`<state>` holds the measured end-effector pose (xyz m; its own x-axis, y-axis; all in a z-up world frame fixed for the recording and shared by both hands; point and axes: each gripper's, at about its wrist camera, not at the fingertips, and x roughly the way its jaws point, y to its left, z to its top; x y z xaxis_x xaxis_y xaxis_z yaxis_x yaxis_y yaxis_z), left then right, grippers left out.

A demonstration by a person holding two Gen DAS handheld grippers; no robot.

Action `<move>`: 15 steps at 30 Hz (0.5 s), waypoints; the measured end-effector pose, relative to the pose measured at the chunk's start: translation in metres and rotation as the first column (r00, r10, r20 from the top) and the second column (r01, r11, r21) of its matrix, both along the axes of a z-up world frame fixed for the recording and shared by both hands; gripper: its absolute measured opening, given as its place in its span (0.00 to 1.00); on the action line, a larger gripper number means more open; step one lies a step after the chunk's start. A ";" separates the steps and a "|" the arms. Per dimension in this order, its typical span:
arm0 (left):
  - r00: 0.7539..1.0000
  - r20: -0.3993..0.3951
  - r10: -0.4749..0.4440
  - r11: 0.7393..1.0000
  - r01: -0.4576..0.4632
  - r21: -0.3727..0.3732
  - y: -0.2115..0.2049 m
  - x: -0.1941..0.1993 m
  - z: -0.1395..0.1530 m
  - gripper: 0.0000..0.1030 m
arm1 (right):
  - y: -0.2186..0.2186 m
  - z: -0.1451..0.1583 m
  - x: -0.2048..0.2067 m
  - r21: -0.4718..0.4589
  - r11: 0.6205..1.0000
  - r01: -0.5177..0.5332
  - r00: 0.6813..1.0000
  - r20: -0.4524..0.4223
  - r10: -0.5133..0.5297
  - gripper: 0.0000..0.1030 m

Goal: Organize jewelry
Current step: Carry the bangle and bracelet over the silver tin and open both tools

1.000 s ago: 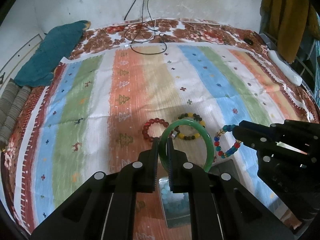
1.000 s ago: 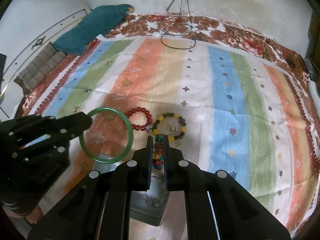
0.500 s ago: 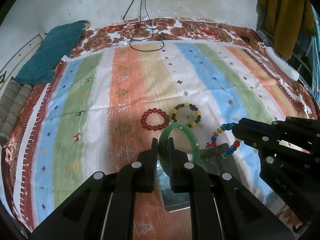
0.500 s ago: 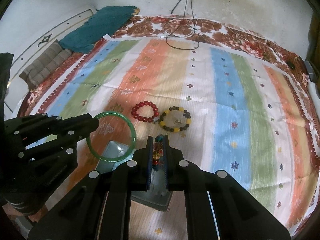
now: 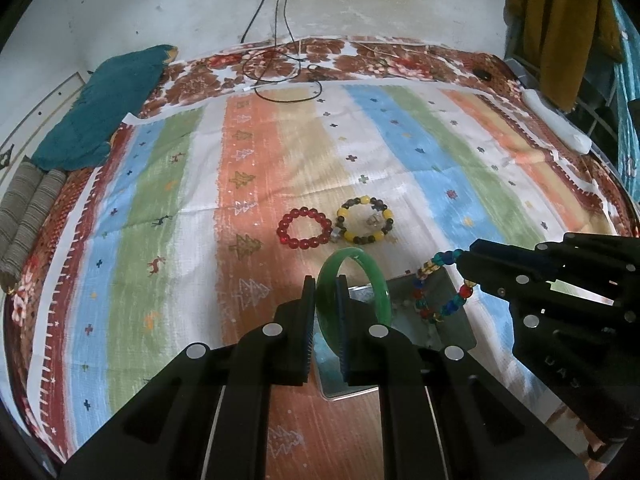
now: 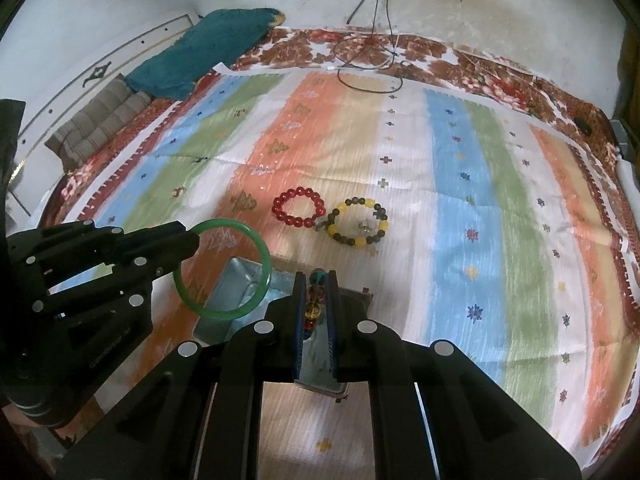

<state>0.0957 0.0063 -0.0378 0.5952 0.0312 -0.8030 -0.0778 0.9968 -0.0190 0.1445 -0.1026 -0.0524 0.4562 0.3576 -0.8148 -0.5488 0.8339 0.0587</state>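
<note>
Both hand-held grippers over a striped cloth (image 5: pixel 280 152) spread on a bed. The left gripper (image 5: pixel 326 292) has its 2 fingers closed on the rim of a green bangle (image 5: pixel 380 280), which stands up from the grip and hangs above a shallow metal tray (image 5: pixel 452 320) lying on the cloth. The right gripper (image 6: pixel 316 292) is clamped tight on a multicoloured bead bracelet (image 5: pixel 440 292); in the left wrist view the loop hangs from its fingertips over the right part of the same tray, just beside the bangle and apart from it. In the right wrist view the beads sit in a column between the 2 pads, with the tray (image 6: pixel 236 284) below. Beyond the tray, 2 more bracelets lie flat on the cloth, side by side and almost touching: a red bead bracelet (image 5: pixel 306 228) on the left and a yellow-and-dark bead bracelet (image 5: pixel 366 220) on the right. A teal pillow (image 5: pixel 104 104) lies at the far left corner, and black cables (image 5: pixel 280 60) trail from the wall onto the bed.
</note>
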 end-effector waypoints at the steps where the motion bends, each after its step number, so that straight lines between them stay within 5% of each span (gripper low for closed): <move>1: 1.000 -0.003 -0.007 1.000 0.007 -0.006 -0.001 -0.001 0.000 0.09 | 0.001 -0.002 0.000 -0.005 1.000 -0.010 1.000 -0.012 0.010 0.10; 4: 1.000 -0.022 0.002 1.000 -0.003 -0.025 -0.003 0.000 -0.002 0.10 | 0.000 -0.005 0.001 -0.016 1.000 0.002 1.000 -0.023 -0.002 0.10; 7: 0.999 -0.042 0.030 0.999 -0.031 -0.016 0.001 0.002 -0.006 0.26 | -0.004 -0.007 0.006 -0.016 0.999 0.033 0.999 -0.040 -0.034 0.12; 11: 0.997 -0.043 0.070 0.997 -0.071 -0.023 0.012 0.002 -0.005 0.28 | -0.009 -0.010 0.011 -0.039 0.997 0.069 0.996 -0.049 -0.071 0.33; 15: 0.994 -0.042 0.097 0.994 -0.099 -0.041 0.020 0.003 -0.004 0.37 | -0.012 -0.012 0.017 -0.039 0.996 0.081 0.995 -0.061 -0.083 0.33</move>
<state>0.0983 0.0265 -0.0420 0.5582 0.0527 -0.8280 -0.1770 0.9826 -0.0567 0.1613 -0.1147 -0.0640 0.4302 0.2907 -0.8546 -0.4749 0.8780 0.0596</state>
